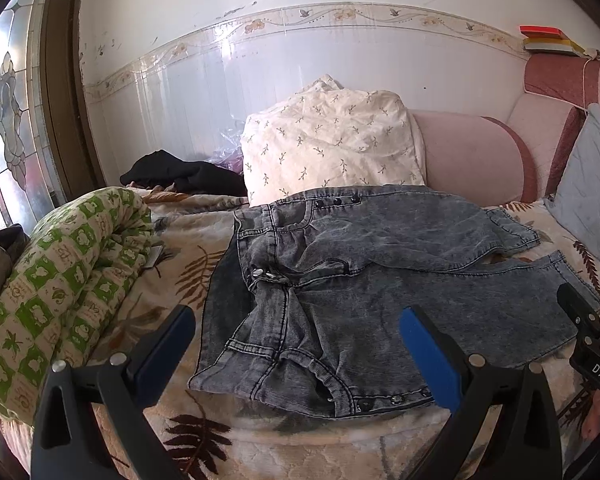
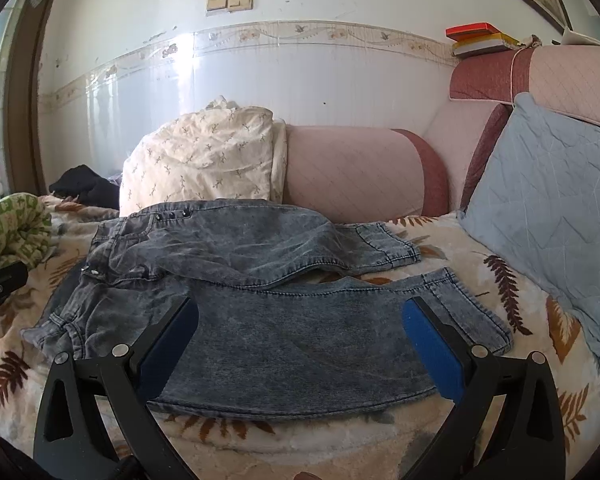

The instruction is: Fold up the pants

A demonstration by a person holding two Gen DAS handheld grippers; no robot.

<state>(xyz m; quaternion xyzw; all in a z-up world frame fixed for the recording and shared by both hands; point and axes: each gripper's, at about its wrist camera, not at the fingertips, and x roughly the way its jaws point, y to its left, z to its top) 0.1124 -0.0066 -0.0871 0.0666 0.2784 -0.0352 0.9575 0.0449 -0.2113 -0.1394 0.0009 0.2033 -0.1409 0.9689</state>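
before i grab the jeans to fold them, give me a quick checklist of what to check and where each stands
1. Left claw open: ok, pads spread wide, nothing between them.
2. Right claw open: ok, also holding nothing.
3. Jeans spread out on the blanket: ok, both legs point toward the blue pillow.
4. Legs lying flat: not ok, the far leg is rumpled and overlaps the near one.
5. Waistband flat: not ok, the near corner is bunched.
6. Claws apart from each other: ok, right claw shows only at the left view's edge.
7. Fabric caught under the jeans: cannot tell.
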